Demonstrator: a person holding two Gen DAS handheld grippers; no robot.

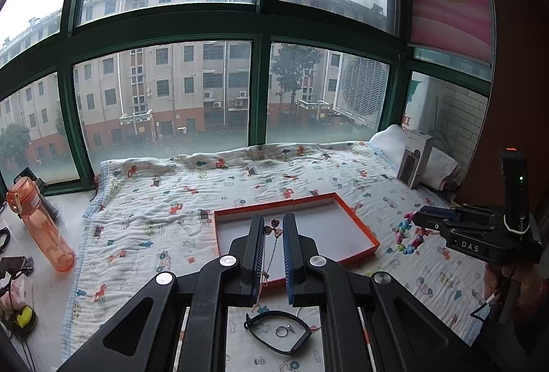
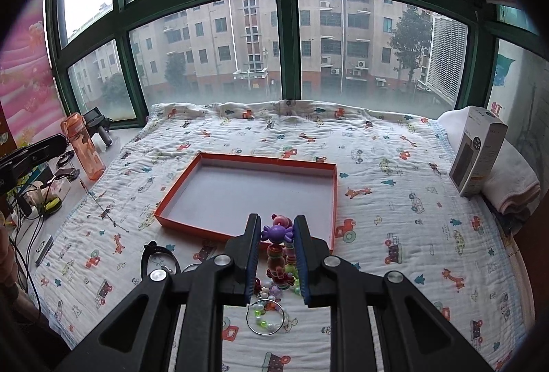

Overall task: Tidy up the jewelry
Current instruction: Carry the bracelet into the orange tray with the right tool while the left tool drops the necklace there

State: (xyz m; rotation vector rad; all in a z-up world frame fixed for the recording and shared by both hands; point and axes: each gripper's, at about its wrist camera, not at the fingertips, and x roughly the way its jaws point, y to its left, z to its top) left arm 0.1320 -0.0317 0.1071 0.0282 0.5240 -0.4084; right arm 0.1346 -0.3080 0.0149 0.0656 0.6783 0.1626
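Observation:
An orange-rimmed shallow tray (image 1: 357, 221) (image 2: 329, 200) lies on the printed blanket. My left gripper (image 1: 273, 231) is shut on a thin chain necklace with a flower pendant (image 1: 274, 226), held above the tray's near edge, its chain hanging down. My right gripper (image 2: 277, 231) is shut on a colourful bead bracelet (image 2: 278, 231), which dangles to the right of the tray in the left wrist view (image 1: 408, 235). A black band (image 1: 278, 332) (image 2: 154, 257), a small ring (image 1: 282, 331) and a beaded hoop (image 2: 266, 317) lie on the blanket.
The blanket (image 1: 206, 187) covers a window ledge below green-framed windows. An orange water bottle (image 1: 41, 224) (image 2: 84, 145) and cables stand at the left. A white box (image 1: 415, 157) (image 2: 478, 156) leans on folded towels at the right.

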